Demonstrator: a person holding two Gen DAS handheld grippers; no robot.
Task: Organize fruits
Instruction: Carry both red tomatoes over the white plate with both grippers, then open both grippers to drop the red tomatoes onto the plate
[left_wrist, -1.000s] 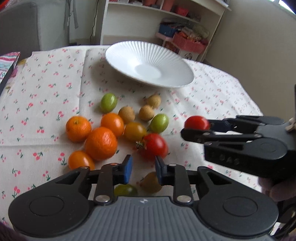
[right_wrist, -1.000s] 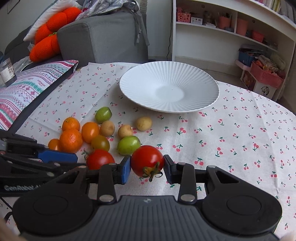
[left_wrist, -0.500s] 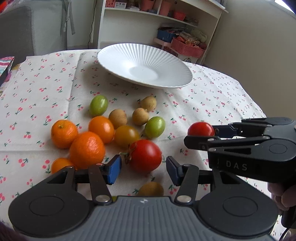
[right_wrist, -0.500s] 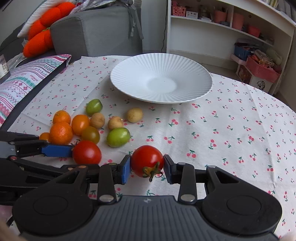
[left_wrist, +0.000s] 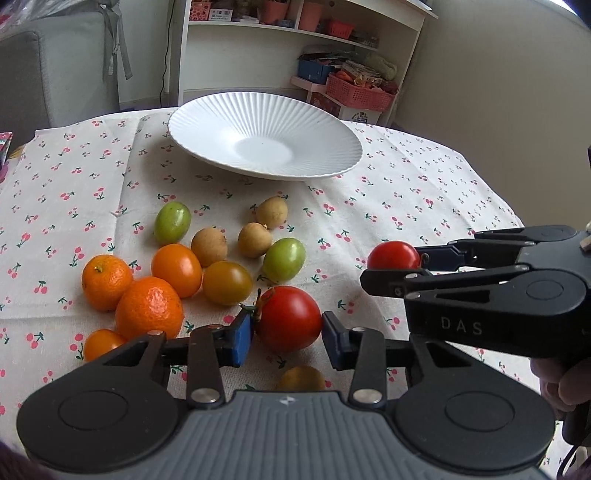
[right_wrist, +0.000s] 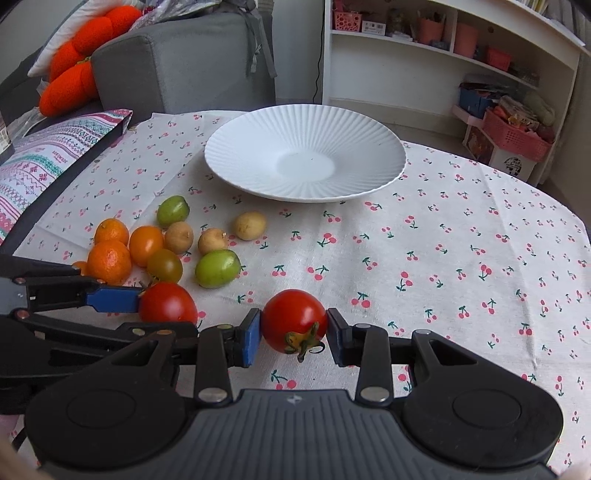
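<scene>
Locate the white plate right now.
The white plate sits empty at the far middle of the cherry-print tablecloth in both wrist views, just beyond the loose fruit cluster, nearest a small tan fruit.

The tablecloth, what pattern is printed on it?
Small red cherries with green stems on a white tablecloth, clearest in the right wrist view.

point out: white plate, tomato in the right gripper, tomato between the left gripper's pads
white plate (right_wrist: 258, 147): right wrist view, ribbed left wall.
right tomato (right_wrist: 293, 319): right wrist view, red skin above the calyx.
left tomato (left_wrist: 290, 317): left wrist view, middle of its front.
</scene>
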